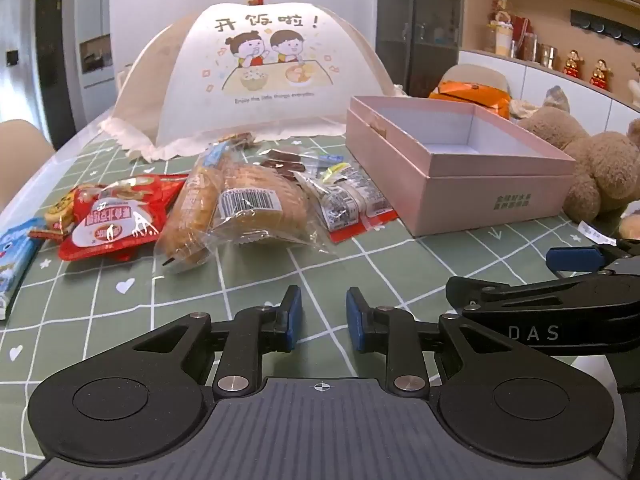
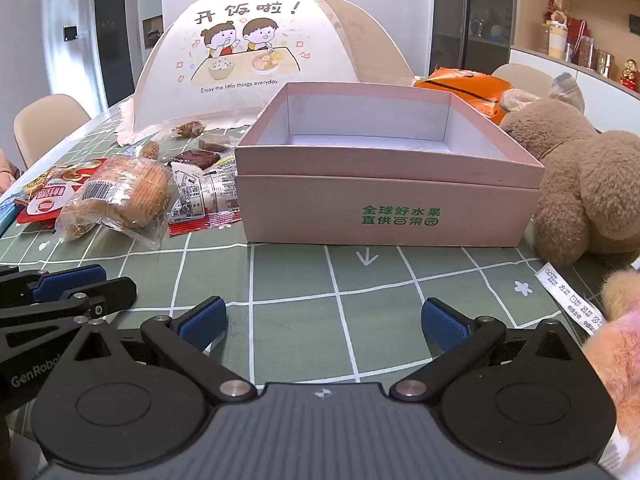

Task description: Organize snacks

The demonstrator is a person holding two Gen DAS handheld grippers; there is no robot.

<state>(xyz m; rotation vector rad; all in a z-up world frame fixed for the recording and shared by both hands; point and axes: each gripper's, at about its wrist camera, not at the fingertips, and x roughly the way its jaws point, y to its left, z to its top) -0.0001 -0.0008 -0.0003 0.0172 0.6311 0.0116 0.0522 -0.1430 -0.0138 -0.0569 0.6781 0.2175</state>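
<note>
Grippers come first, both low over the green checked tablecloth. The left gripper has its blue pads set a narrow gap apart with nothing between them; the right gripper has its jaws spread wide, also holding nothing. In the left wrist view the right gripper pokes in at about 3 o'clock, and in the right wrist view the left one shows at about 9 o'clock.

Beyond the left gripper, from 10 to 12 o'clock, the snacks lie in a loose heap on the cloth — a red packet at 10 o'clock, a blue wrapper at the far left edge, a clear bag of bread at 11 o'clock with a second bread roll touching it, and a clear packet with red trim just beside the box. Small dark sweets lie behind these.

An open pink box with green lettering stands at 12 o'clock from the right gripper; what shows of its inside is bare. A brown teddy bear leans against it at 2 o'clock.

Farthest back — a mesh food cover printed with two cartoon children, and an orange bag behind the box.
</note>
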